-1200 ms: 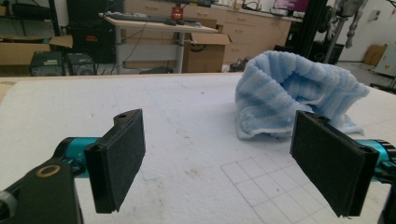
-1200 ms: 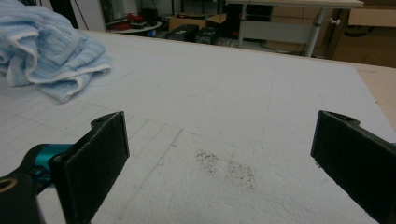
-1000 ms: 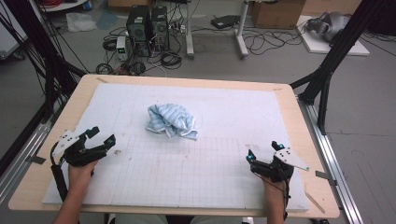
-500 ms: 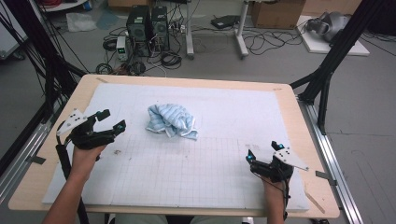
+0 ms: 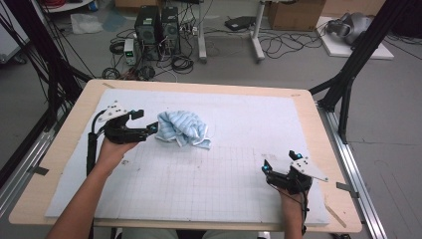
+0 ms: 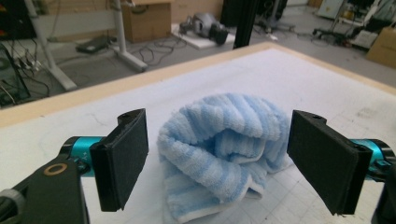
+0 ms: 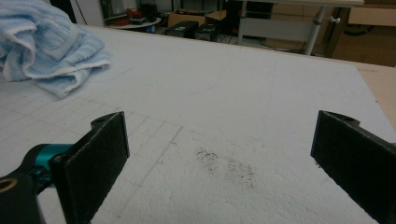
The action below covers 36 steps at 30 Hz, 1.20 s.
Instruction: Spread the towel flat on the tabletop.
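Note:
A crumpled blue-and-white striped towel lies on the white gridded mat, left of the middle. My left gripper stands open at the towel's left edge, pointing at it. In the left gripper view the towel bulks just ahead between the two black pads, and neither pad presses on it. Its jaws have just been closing slightly and remain wide. My right gripper rests open near the mat's front right, with nothing between its pads. The towel lies far off at the upper left of the right gripper view.
The mat covers a wooden table with black frame posts at the sides. Computers, cables and boxes sit on the floor beyond the far edge. A dark speckled stain marks the mat ahead of the right gripper.
My left hand has moved forward and to the right, from the mat's left edge up to the towel. The right hand has kept still.

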{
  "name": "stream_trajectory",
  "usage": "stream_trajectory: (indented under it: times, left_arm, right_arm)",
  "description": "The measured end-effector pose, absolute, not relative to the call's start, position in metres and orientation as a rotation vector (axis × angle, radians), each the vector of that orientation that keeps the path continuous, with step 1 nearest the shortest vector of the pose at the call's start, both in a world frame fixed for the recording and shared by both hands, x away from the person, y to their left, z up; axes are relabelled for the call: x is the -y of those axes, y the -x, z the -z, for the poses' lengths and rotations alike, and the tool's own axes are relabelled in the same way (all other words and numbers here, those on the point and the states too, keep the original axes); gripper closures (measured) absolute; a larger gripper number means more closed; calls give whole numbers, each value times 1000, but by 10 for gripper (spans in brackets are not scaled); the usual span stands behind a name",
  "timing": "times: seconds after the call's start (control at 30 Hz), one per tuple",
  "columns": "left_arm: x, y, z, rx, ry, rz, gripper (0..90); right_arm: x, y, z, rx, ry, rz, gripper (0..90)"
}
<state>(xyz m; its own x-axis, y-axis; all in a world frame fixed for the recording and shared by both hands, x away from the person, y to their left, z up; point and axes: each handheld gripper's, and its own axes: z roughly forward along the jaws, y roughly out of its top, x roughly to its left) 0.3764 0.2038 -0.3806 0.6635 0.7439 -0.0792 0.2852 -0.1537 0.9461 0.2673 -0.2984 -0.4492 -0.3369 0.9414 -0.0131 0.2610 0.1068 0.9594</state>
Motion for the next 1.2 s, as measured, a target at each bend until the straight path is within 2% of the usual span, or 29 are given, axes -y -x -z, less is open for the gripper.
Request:
stream_trajectory:
  times: [0.43, 0.53, 0.57, 0.6, 0.63, 0.67, 0.73, 0.77, 0.87, 1.2]
  left_arm:
    - [-166, -404, 419, -993, -1861, -446, 248]
    - [-162, -408, 425, -1025, -1877, -459, 294]
    - [-161, -410, 428, -1034, -1889, -470, 316]
    - [-161, -410, 429, -1041, -1893, -467, 387]
    - [-160, -411, 431, -1049, -1897, -463, 387]
    - [-160, -412, 433, -1046, -1909, -454, 458]
    - [-160, -411, 433, -1009, -1939, -461, 659]
    - [-159, -409, 431, -990, -1942, -467, 800]
    - [-162, -405, 423, -944, -1917, -470, 831]
    - [-173, -382, 383, -816, -1846, -473, 834]
  right_arm:
    - [298, -267, 449, -1706, -1177, -1261, 33]
    - [298, -267, 449, -1710, -1180, -1260, 33]
    - [298, -267, 449, -1710, -1179, -1262, 33]
    - [298, -267, 449, -1710, -1178, -1261, 33]
    - [298, -267, 449, -1710, -1178, -1261, 33]
    - [298, -267, 449, -1710, -1178, -1262, 33]
    - [298, -267, 449, -1709, -1179, -1264, 33]
    - [298, -267, 449, -1710, -1177, -1263, 33]
    - [298, -267, 449, -1711, -1178, -1261, 34]
    - [296, -267, 449, -1715, -1167, -1250, 44]
